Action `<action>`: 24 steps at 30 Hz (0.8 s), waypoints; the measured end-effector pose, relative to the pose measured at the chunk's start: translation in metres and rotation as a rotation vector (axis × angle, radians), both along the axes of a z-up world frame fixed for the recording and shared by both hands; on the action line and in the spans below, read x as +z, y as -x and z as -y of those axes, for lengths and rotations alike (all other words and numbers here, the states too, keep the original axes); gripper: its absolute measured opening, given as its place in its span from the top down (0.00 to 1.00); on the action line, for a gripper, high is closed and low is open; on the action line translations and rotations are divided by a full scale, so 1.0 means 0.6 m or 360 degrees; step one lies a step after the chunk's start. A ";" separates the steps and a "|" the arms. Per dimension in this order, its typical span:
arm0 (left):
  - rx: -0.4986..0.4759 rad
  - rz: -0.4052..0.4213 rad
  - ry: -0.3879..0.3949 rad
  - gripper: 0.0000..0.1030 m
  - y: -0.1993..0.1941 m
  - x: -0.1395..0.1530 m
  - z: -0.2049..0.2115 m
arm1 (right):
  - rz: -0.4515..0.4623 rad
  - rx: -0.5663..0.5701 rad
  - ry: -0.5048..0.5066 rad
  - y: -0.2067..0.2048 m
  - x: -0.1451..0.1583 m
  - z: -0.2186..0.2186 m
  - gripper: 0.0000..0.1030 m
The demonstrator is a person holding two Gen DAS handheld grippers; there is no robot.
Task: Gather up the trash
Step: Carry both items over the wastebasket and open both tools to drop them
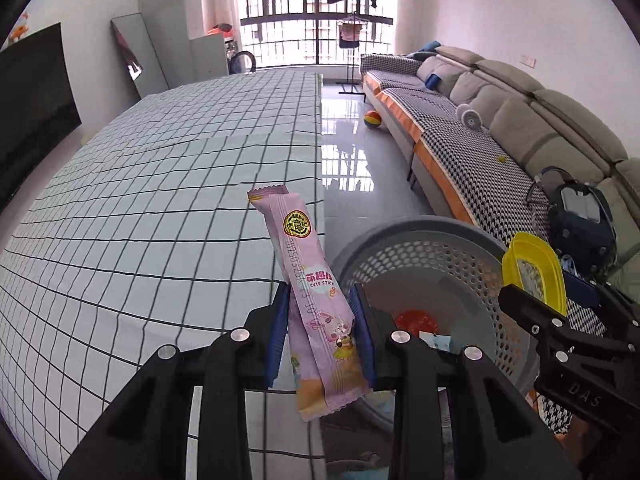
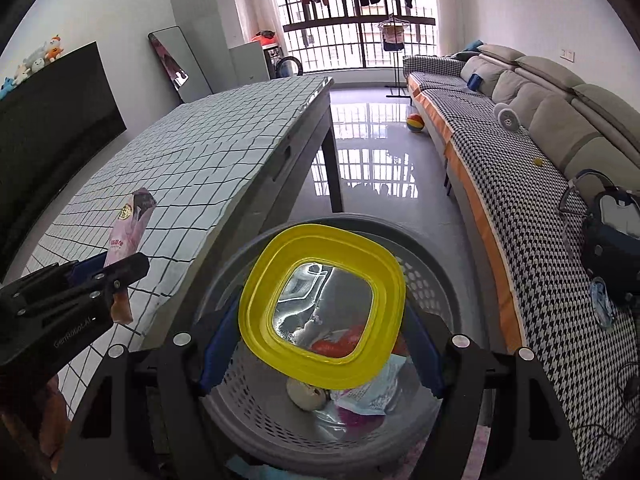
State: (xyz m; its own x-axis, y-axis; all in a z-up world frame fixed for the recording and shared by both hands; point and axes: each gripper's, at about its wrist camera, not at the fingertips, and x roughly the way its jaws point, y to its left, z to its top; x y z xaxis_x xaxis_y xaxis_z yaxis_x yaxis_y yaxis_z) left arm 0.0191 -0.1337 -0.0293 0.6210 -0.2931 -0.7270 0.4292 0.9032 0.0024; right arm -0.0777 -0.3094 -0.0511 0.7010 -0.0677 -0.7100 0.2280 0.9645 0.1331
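My left gripper (image 1: pixel 321 312) is shut on a pink snack wrapper (image 1: pixel 308 280) that stands upright between its blue pads, at the table's right edge. The same wrapper (image 2: pixel 128 232) and left gripper (image 2: pixel 116 270) show at the left of the right wrist view. My right gripper (image 2: pixel 320 320) is shut on a yellow plastic lid (image 2: pixel 320 308) with a foil centre, held directly over the grey perforated basket (image 2: pixel 432 276). That lid (image 1: pixel 534 272) also appears at the right of the left wrist view, above the basket (image 1: pixel 420 256). Wrappers and other scraps lie in the basket's bottom.
A table with a checked cloth (image 1: pixel 160 200) fills the left side. A long sofa (image 1: pixel 500 128) with a houndstooth cover runs along the right, a dark backpack (image 1: pixel 580 224) on it. Glossy floor lies between, with a coloured ball (image 1: pixel 372 119) far off.
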 end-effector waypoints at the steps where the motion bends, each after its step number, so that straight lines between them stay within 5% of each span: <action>1: -0.0015 0.0000 -0.0006 0.70 0.005 -0.002 0.009 | -0.0002 -0.0016 -0.0001 0.005 -0.002 0.006 0.31; 11: -0.0060 -0.0064 -0.0026 0.69 0.018 -0.030 0.064 | -0.0111 -0.0068 -0.0049 0.025 -0.051 0.058 0.31; 24: -0.0067 -0.0055 -0.0063 0.68 0.004 -0.034 0.078 | -0.0106 0.0002 -0.0060 0.006 -0.056 0.055 0.30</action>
State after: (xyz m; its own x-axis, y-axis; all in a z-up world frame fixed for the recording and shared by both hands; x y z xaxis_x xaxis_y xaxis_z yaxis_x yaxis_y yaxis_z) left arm 0.0169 -0.1807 -0.0497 0.5831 -0.2890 -0.7592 0.4672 0.8838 0.0224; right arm -0.0810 -0.3423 -0.0848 0.6520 -0.0392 -0.7572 0.2364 0.9594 0.1539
